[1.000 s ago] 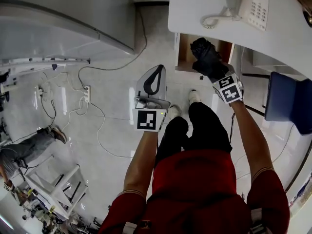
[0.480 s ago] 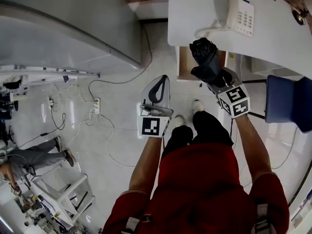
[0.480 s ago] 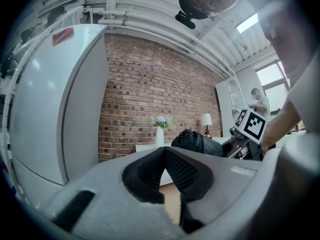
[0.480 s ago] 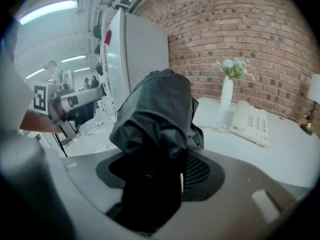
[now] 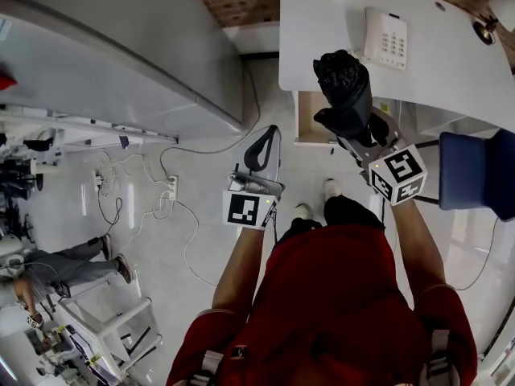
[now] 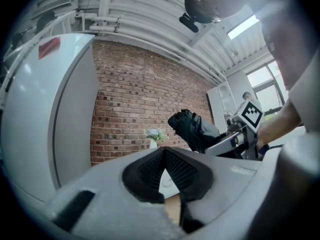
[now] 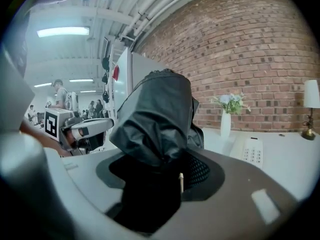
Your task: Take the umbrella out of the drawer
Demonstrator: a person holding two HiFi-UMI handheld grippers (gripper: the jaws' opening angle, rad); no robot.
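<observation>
While the right claw (image 7: pixel 162 176) is closed on the lower part of the folded black umbrella (image 7: pixel 157 116), its jaws are kept wide apart by the thickness of the bundle, and the dark pads are pressed against the fabric on both sides. The umbrella is seen rising out of the claw, its crumpled end uppermost, and it is held clear of everything else. From the head view it is placed over the near edge of the white surface (image 5: pixel 451 63), above the open drawer (image 5: pixel 310 119), whose brown inside is visible under that edge; no part of the umbrella is inside the drawer.

The left claw (image 6: pixel 165 170) is held beside it, apart from the umbrella, with the tips of its jaws brought together and nothing gripped between them. Only a narrow gap is left behind the touching tips.

On the surface a white telephone (image 5: pixel 385 39) is set just beyond the umbrella, and a vase (image 7: pixel 226 124) of flowers and a small lamp (image 7: pixel 311 109) are stood farther back, against the brick wall (image 7: pixel 250 49). A blue chair (image 5: pixel 475 171) is placed to the right of the drawer. A large white cabinet (image 5: pixel 121 55) is stood to the left. Cables (image 5: pixel 161 215) are strewn over the pale floor (image 5: pixel 209 191) below it, and a person (image 5: pixel 64 256) is seen low at the left edge.
</observation>
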